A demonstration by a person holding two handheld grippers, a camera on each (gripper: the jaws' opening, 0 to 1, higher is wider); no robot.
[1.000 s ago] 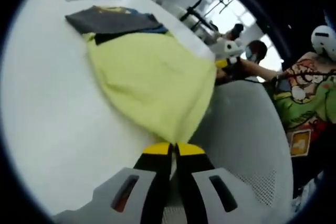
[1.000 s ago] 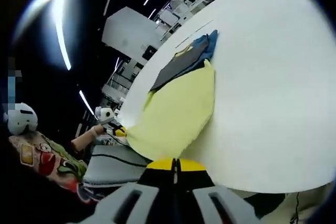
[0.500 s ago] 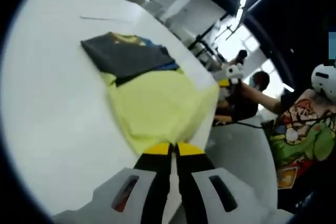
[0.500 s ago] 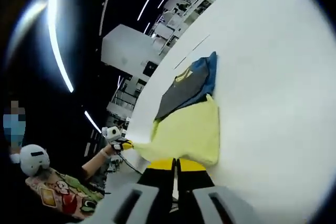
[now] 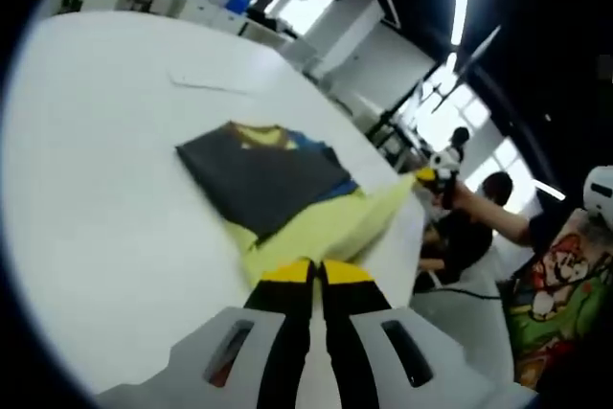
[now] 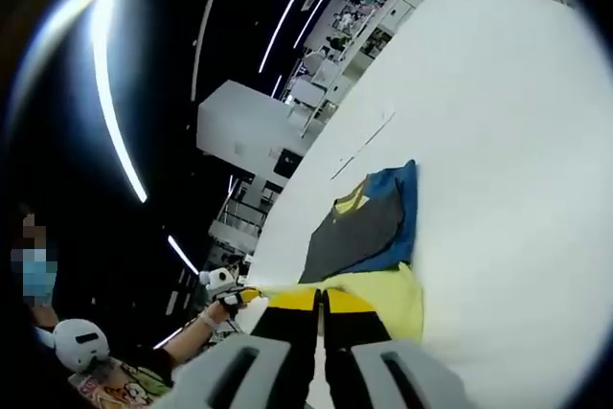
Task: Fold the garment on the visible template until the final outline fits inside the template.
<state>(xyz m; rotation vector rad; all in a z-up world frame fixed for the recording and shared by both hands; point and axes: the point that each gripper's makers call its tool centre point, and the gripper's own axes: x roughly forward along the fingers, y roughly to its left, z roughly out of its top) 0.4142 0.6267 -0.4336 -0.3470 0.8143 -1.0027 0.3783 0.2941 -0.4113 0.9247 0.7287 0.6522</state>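
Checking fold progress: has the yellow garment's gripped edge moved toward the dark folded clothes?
Yes. The yellow garment has been drawn up toward the dark folded clothes, leaving less spread out.

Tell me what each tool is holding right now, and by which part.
Both grip the yellow garment by its near edge: the left tool is shut on one corner, the right tool on the other. The far part lies on the white table.

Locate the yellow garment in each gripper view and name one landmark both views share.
Left gripper view: the yellow garment lies at lower centre, just above the left gripper, whose jaws are shut on its edge.
Right gripper view: the yellow garment sits at lower centre-right, held at the right gripper.
Shared landmark: the dark folded garment on the white table, touching the yellow one.
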